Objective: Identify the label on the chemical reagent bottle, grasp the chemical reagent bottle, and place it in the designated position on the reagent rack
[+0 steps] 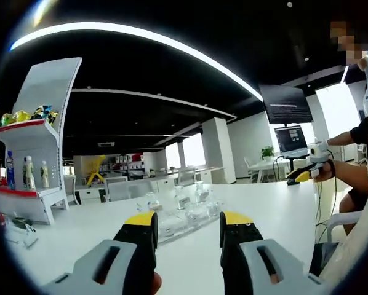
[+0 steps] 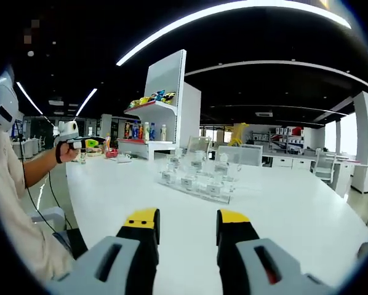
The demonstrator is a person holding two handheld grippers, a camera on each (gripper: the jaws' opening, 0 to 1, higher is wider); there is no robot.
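Reagent bottles [image 1: 178, 206] sit on the clear reagent rack [image 1: 187, 224] near the middle of the white table [image 1: 276, 215]; same bottles [image 2: 196, 166] and rack [image 2: 199, 184] seen from the other side in the right gripper view. Bottles look clear glass, labels too small to read.

Left gripper [image 1: 188, 230] held low over the table, jaws apart, nothing between them, short of the rack. Right gripper [image 2: 188, 224] likewise spread and empty, rack well ahead of it.

In the left gripper view, the right gripper also shows at far right, held in a person's hand [image 1: 322, 169] with the forearm stretched over the table edge. In the right gripper view, the left gripper shows at far left in a hand [image 2: 66, 150], arm extended.

White display shelf [image 1: 33, 153] with red-edged tiers stands at the table's end, holding snack bags [image 1: 27, 115] on top and drink bottles [image 1: 27, 172] below. A monitor [image 1: 291, 139] stands across the room, possibly on another table.
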